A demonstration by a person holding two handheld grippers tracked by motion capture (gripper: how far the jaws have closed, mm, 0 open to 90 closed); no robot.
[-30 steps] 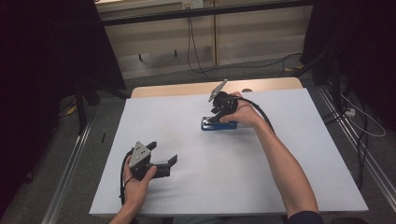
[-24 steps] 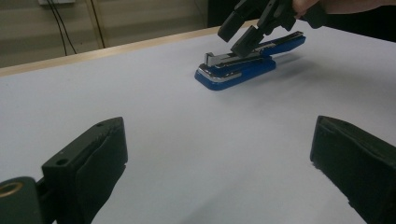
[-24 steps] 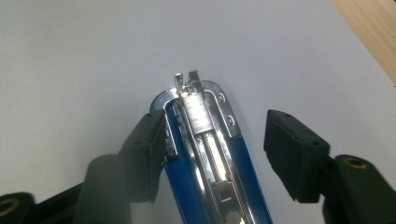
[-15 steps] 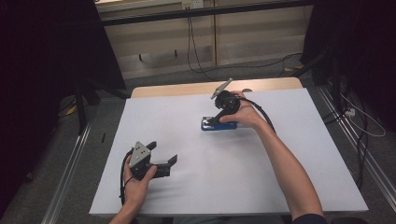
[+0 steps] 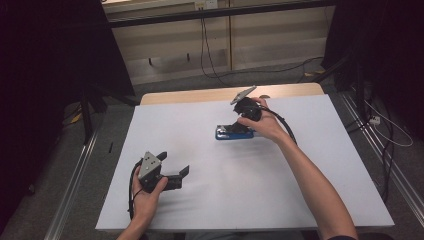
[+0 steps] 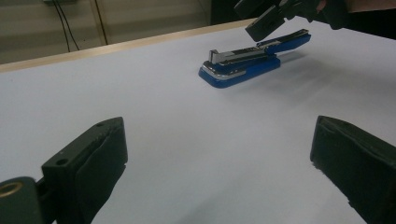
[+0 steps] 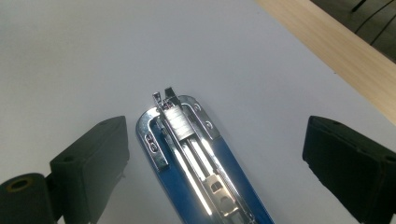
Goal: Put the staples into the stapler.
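A: High view. The blue stapler [image 5: 234, 132] lies flat on the white table [image 5: 210, 205], past the middle. The right gripper [image 5: 239, 125] hangs over its near end; a hand covers that end, so any contact is hard to make out. The left gripper [image 5: 176, 165] rests well apart, near the front edge.

B: Left gripper view?

A: Its fingers [image 6: 95, 154] stand wide, nothing between. The stapler [image 6: 243, 63] shows far off, its top arm raised off the base.

B: Right gripper view?

A: Fingers [image 7: 93, 154] wide; they have just been opening. The stapler [image 7: 187, 154] lies between them, neither pad pressing. Its rear is cut off at the bottom edge.

B: Risks?

A: Likely a closing grip that catches only the sprung top arm: it would flex or snap down. Or off-centre pads skid the smooth base across the table.
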